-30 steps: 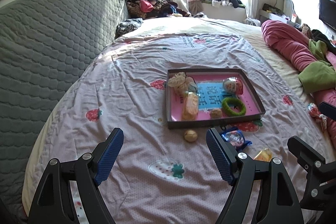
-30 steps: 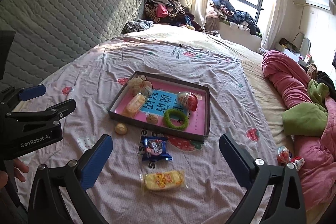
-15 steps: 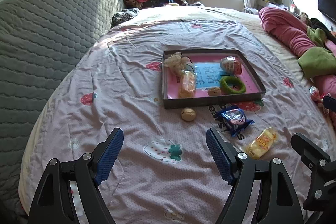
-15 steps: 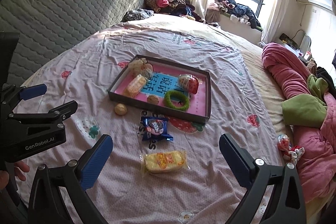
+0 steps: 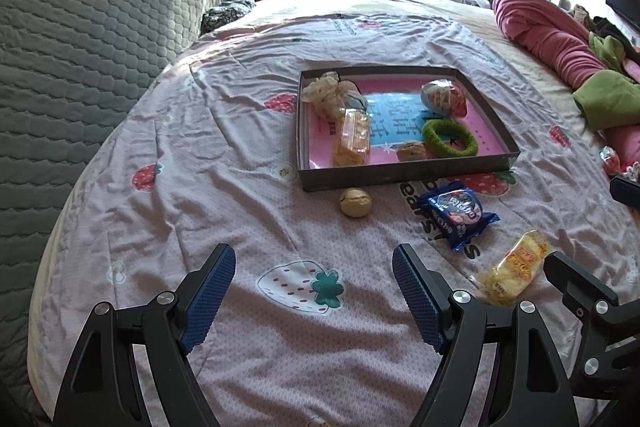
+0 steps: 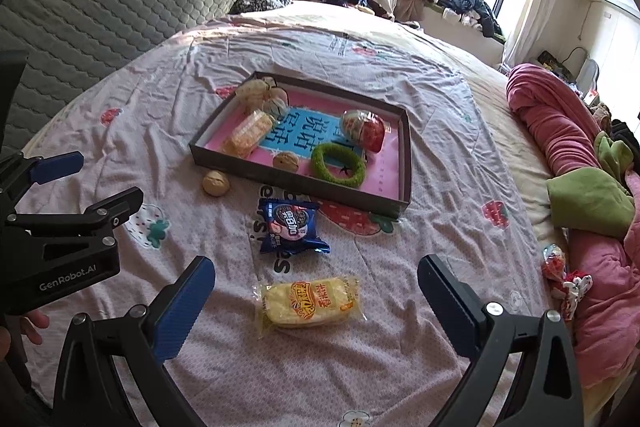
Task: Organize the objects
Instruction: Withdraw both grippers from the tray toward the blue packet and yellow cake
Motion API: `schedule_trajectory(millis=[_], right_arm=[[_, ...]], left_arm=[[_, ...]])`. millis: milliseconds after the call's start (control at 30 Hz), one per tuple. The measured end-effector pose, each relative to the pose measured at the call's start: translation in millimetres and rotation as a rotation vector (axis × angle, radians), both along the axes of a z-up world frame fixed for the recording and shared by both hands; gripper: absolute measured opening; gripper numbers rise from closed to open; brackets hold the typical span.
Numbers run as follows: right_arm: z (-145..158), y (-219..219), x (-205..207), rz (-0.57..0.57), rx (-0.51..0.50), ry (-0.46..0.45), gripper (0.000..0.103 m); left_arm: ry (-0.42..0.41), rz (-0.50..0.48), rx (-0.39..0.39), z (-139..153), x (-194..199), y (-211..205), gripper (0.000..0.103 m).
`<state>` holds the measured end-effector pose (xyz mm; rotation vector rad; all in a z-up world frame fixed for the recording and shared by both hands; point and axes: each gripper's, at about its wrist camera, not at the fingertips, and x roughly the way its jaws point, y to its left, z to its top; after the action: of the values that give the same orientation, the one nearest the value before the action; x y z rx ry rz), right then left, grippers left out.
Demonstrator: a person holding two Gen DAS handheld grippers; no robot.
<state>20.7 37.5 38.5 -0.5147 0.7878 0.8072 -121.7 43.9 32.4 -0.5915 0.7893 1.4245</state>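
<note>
**Both grippers spread wide above the bedspread, snacks loose ahead**

Jaws of the left gripper stand wide apart and hold nothing; those of the right gripper are likewise spread and empty; both hang over the strawberry-print bedspread.

Straight ahead of the right jaws, between them and nearest, lies a yellow snack packet; just beyond it lies a blue cookie packet; further on and slightly left sits a walnut, just outside the near wall of the shallow box tray.

Ahead of the left jaws the same walnut lies close to the tray's front wall; the blue packet and yellow packet lie off to the right.

Inside the tray: a green hair ring, a second walnut, a clear-wrapped yellow snack, a red-and-white wrapped ball and a pale bundle in the far left corner.
</note>
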Motion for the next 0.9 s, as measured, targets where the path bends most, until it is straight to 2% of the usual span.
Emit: schedule_trajectory(millis=[500,900], right_arm=[[-46.5,35.6,38.3,-0.006,-0.090,0.063,0.102],[-74.3,59.7,62.3,-0.007,-0.162,0.106,0.102]], left_arm=[[-0.004,-0.012,-0.061,-42.0,7.1,47.4,0.082],[-0.001,-0.037,-0.083,-59.2,17.8,78.0,0.082]])
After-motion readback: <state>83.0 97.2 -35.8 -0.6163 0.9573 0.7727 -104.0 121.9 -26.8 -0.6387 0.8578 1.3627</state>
